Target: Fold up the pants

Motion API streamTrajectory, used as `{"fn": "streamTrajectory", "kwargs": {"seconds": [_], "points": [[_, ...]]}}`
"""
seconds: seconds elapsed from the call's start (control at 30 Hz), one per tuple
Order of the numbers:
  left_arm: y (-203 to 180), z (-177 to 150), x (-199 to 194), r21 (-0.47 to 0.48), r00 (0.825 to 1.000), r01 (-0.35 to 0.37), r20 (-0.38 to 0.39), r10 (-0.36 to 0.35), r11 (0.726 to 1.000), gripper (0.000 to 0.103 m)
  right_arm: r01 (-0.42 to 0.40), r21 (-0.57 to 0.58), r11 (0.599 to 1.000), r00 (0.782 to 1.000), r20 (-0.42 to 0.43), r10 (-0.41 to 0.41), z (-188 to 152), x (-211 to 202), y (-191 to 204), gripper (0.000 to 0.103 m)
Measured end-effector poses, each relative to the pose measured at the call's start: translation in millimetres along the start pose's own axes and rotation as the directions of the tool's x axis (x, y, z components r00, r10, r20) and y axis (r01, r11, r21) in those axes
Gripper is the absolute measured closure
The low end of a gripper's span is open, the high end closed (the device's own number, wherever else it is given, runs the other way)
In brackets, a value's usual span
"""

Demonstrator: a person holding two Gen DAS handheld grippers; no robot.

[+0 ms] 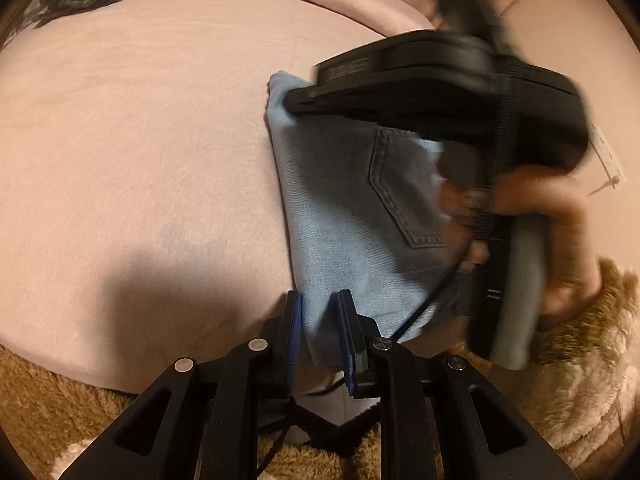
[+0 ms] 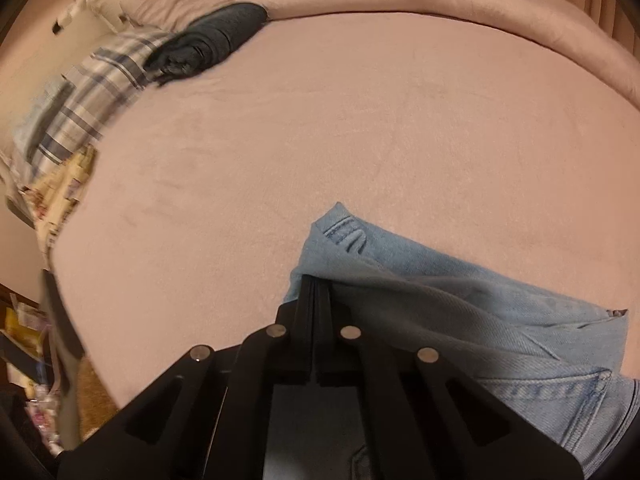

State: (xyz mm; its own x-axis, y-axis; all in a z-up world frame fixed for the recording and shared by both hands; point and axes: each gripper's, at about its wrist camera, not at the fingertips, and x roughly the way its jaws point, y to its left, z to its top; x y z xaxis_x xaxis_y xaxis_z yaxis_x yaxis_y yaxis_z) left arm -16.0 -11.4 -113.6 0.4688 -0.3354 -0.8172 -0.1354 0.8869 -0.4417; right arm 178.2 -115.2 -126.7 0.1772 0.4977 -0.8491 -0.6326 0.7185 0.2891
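**Both grippers hold the jeans**

Left wrist view: the left hand-held gripper (image 1: 320, 334) pinches the near corner of the jeans (image 1: 344, 200) on the bed (image 1: 120, 140), likely keeping them steady.

Right wrist view: the right hand-held gripper (image 2: 318, 286) is clenched on a jeans edge, probably ready to fold it over.

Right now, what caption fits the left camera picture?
Left gripper pinches the jeans while right gripper clamps their far corner.

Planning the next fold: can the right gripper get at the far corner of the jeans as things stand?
Probably yes. The right gripper already sits at the far corner of the jeans, jaws shut, seemingly pinching a fold. Only open pink blanket lies around it; the left gripper holds the near edge, out of the way.
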Motion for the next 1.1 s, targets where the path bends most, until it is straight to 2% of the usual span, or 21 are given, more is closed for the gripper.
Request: {"fn": "streamTrajectory", "kwargs": {"seconds": [0.07,0.13,0.2,0.3,0.4,0.5,0.67,0.93,1.1], "points": [[-6,6,-6,0.028,0.999,-0.037,0.016,0.037,0.999,0.084,-0.030,0.032,0.999,0.999,0.031,0.029,-4,-25,-7,0.095],[-10,11,-14,0.051,0.996,-0.080,0.049,0.078,0.995,0.084,-0.016,0.006,1.000,0.996,0.089,0.015,-15,-59,-12,0.095],[-11,18,-18,0.050,0.994,-0.085,0.070,0.082,0.995,0.084,0.011,-0.011,1.000,0.994,0.109,-0.010,-31,-87,-19,0.095],[-10,28,-13,0.040,0.994,-0.083,0.070,0.081,0.996,0.084,0.078,0.013,0.997,0.993,0.087,-0.079,-66,-117,-39,0.095],[-12,36,-6,0.040,0.994,-0.093,0.057,0.090,0.995,0.084,0.160,0.051,0.986,0.985,0.049,-0.163,-97,-129,-55,0.094],[-12,44,2,0.052,0.995,-0.098,0.038,0.096,0.994,0.084,0.203,0.121,0.972,0.979,-0.008,-0.203,-121,-128,-77,0.094],[-17,48,22,0.066,0.991,-0.136,0.007,0.136,0.988,0.084,0.137,0.215,0.967,0.990,0.002,-0.140,-136,-121,-98,0.097],[-17,53,32,0.071,0.988,-0.152,-0.019,0.154,0.986,0.083,0.097,0.249,0.963,0.994,0.025,-0.107,-142,-119,-99,0.098],[-24,57,39,0.075,0.987,-0.155,-0.028,0.157,0.985,0.083,0.122,0.238,0.964,0.991,0.027,-0.132,-143,-118,-93,0.098]]}}
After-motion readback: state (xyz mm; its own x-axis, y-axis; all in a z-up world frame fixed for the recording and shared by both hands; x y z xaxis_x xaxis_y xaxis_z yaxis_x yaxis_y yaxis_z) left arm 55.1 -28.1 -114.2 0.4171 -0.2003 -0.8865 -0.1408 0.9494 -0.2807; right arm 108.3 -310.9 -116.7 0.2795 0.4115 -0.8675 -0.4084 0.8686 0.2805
